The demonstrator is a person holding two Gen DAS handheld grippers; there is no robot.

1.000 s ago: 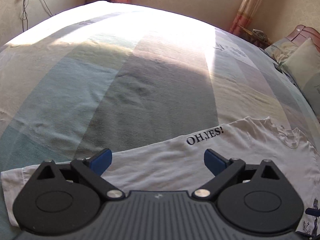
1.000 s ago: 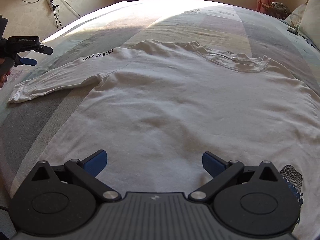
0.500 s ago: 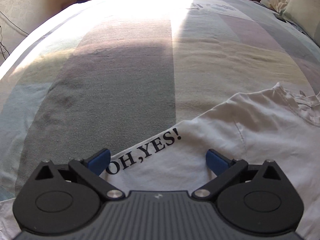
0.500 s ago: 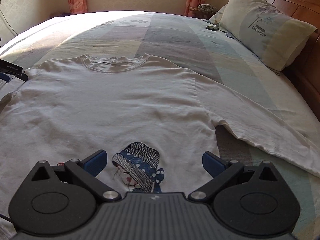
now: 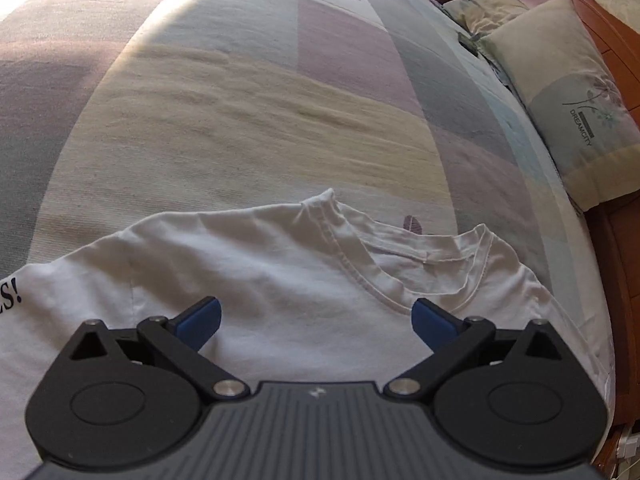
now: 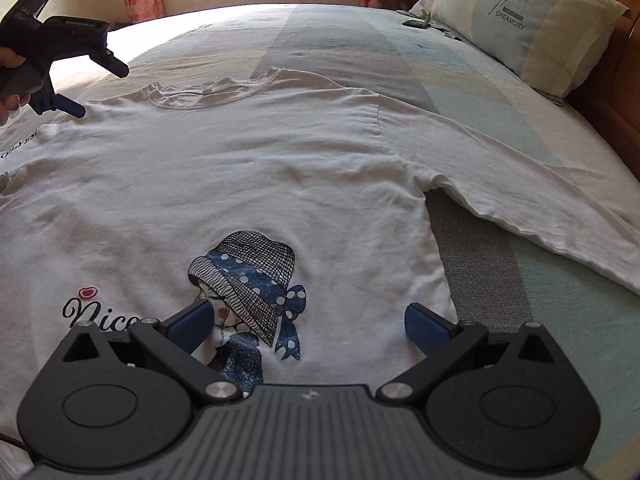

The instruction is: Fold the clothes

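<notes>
The bed [image 6: 500,92] fills both views, its cover a patchwork of pale blue, grey, mauve and cream blocks; a wooden headboard [image 6: 608,92] stands at its right edge. On the bed lies the shirt [image 6: 248,184], white and long-sleeved, spread flat and face up, its collar toward the far side of the bed and its hem nearest the right camera; one sleeve [image 6: 532,200] stretches out across the cover toward the headboard, and the other runs off the left of the view, black lettering on it. A pillow [image 6: 524,20] printed DREAMCITY leans against the headboard, well apart from the shirt; a second, smaller pillow sits behind it. On the shirt's lower front is a print [image 6: 248,280] of a figure in a blue dotted hat, and left of that a scripted word [image 6: 100,314], partly hidden, under a small heart. The collar [image 5: 400,264] is rumpled, its near edge lifted in a fold. The right gripper [image 6: 308,326] hangs over the shirt's hem at the print, its blue pads wide apart and nothing between them. The left gripper [image 5: 316,318] [image 6: 86,80] hovers over the shirt's shoulder just beside the collar, jaws likewise spread and empty; a hand [image 6: 8,80] holds it at the left edge of the right view.
</notes>
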